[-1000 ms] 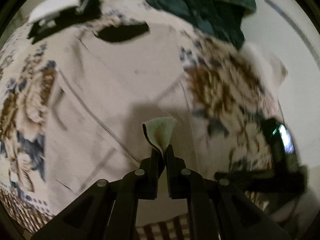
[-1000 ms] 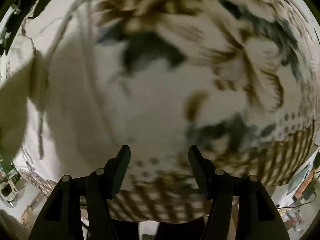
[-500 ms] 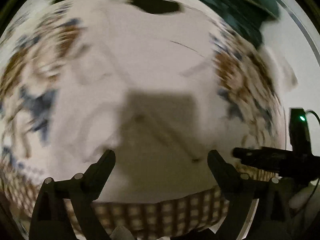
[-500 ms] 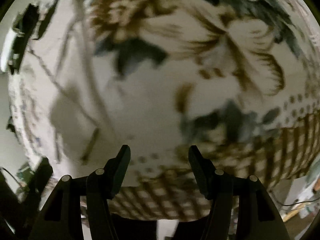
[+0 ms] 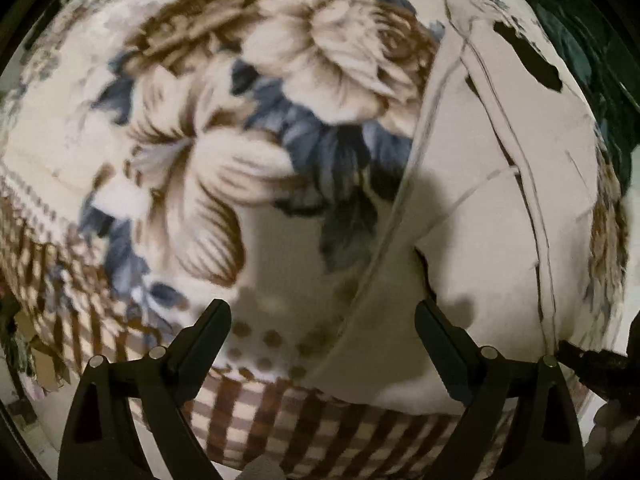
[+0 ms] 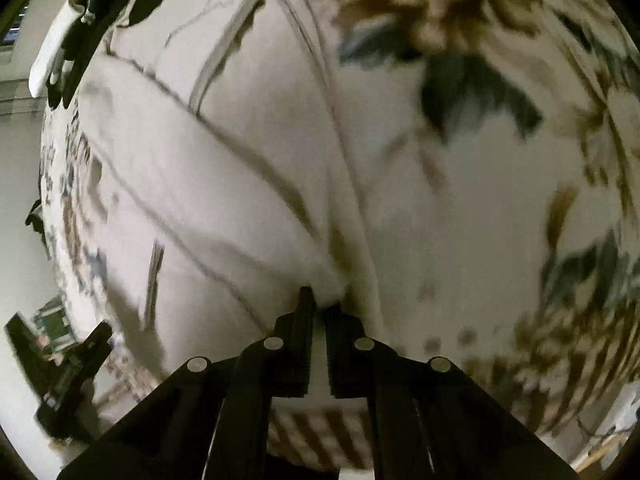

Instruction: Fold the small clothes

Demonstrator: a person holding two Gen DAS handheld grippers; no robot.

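We find the left gripper [image 5: 322, 344] released, its jaws spread wide above the floral blanket [image 5: 208, 152]. One pale garment [image 5: 492, 240] lies flat on that blanket at the right of the left view, its long axis running from the near edge away toward the far right. The right gripper [image 6: 320, 308] is clenched on that garment's near edge [image 6: 326, 288]. We count two grippers.

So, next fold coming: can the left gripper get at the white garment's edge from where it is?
Probably yes: the left gripper is open, and the white garment edge runs unobstructed between its fingers.
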